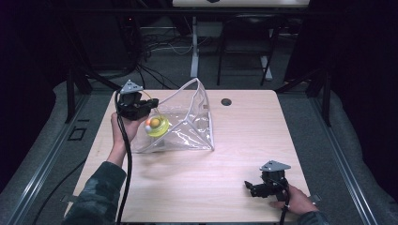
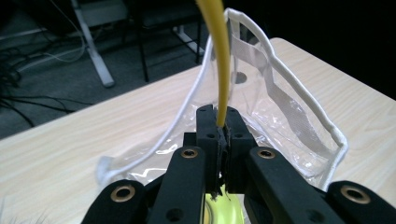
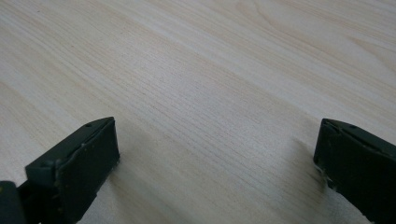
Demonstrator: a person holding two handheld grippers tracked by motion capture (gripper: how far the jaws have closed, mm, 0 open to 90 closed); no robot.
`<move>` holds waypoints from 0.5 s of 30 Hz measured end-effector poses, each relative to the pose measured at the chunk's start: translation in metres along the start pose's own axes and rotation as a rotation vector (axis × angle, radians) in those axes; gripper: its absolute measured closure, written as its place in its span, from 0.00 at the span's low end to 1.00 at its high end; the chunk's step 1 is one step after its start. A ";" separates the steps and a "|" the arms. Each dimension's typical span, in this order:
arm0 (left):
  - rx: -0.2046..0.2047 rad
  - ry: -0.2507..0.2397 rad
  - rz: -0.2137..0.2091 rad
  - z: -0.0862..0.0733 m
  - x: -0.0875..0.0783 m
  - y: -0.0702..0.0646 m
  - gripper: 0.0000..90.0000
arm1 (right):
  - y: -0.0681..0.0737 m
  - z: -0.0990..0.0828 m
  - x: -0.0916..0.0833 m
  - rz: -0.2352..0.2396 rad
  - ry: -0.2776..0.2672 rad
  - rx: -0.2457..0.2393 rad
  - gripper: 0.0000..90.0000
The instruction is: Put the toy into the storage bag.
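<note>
High view – left hand-held gripper (image 1: 149,108): mine, closed on thin yellow loop (image 1: 155,104) of a yellow-green toy (image 1: 156,125), which hangs just below/ahead of my jaws.
High view – bag (image 1: 190,119): clear plastic w/ white trim, mouth propped open, right beside the toy on the surface (image 1: 234,140).
High view – progress: toy at bag mouth, looks partly in; I judge it not yet released. Left: lower it in, let go.
High view – right hand-held gripper (image 1: 256,187): resting low, well apart from bag.
Left gripper view – yellow loop (image 2: 219,60): pinched btw my jaws, rises up; bag (image 2: 289,107) just beyond.
Right gripper view – jaws: wide apart, holding nothing, bare wood surface (image 3: 210,84) ahead.
</note>
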State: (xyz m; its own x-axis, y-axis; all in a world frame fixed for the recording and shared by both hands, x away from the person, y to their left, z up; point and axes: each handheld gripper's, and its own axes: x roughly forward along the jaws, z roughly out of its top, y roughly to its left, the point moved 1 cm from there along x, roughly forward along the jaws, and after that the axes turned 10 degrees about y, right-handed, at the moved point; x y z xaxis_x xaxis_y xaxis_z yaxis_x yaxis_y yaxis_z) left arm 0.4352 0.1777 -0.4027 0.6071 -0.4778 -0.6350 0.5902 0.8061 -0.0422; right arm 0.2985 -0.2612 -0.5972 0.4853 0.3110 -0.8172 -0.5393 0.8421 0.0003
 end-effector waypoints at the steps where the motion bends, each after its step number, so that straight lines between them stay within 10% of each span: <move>1: -0.003 0.005 -0.002 -0.001 0.003 0.000 0.98 | 0.000 0.000 0.000 -0.001 0.001 0.000 0.00; 15: -0.004 0.082 -0.020 -0.012 0.032 -0.002 0.98 | 0.000 0.000 0.000 0.000 0.000 0.000 0.00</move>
State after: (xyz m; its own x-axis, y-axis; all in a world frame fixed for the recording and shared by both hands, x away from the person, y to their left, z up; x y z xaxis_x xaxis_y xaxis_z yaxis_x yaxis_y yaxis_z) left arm 0.4467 0.1647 -0.4325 0.5495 -0.4638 -0.6949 0.5999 0.7980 -0.0582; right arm 0.2985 -0.2613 -0.5972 0.4849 0.3112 -0.8173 -0.5395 0.8420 0.0005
